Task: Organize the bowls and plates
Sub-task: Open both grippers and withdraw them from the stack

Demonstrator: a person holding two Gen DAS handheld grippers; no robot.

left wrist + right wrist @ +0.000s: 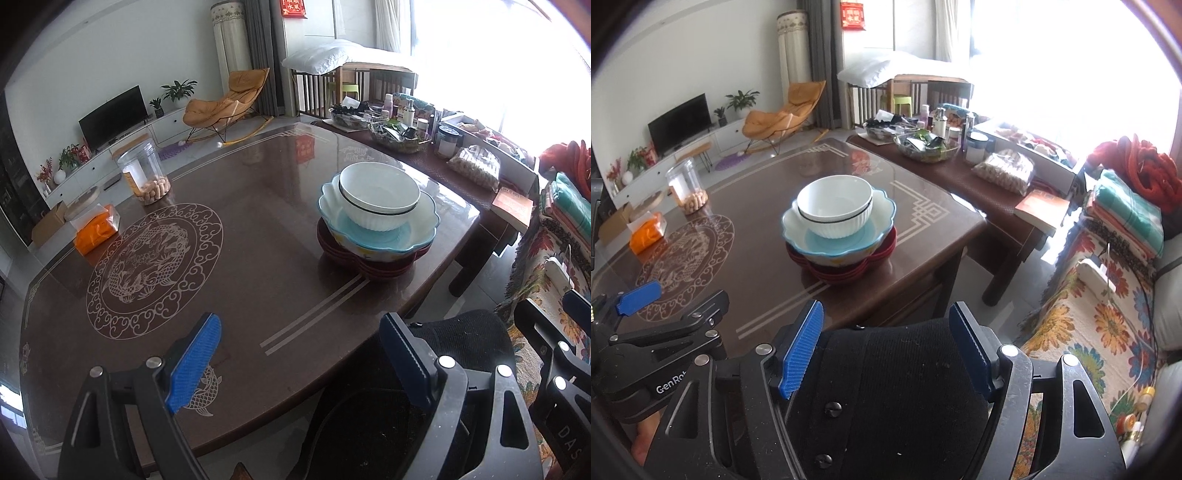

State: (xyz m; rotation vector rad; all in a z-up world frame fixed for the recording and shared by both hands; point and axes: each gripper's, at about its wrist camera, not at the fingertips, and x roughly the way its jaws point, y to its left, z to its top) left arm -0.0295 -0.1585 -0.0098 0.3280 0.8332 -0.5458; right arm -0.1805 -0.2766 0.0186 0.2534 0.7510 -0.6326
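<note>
Stack looks done: white bowl [833, 205] sits in scalloped blue bowl [838, 236] atop red plates [846, 275], near surface [757, 266] corner. Best next, imo: check it's centred, w/o nudging it. Left hand-held gripper [301, 363] and right hand-held gripper [886, 349] both wide open, holding nothing, well short of stack.

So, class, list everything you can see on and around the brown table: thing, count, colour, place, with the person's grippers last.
White bowl: one, white with dark rim line, top of stack.
Scalloped bowl: one, pale blue, under the white bowl.
Red plates: several, count unclear, stack bottom.
Table: one, brown, patterned.
Clear jar: one, far left.
Tissue pack: one, orange, left edge.
Chair back: one, black, near edge.
Left gripper: blue pads, open, empty.
Right gripper: blue pads, open, empty.
</note>
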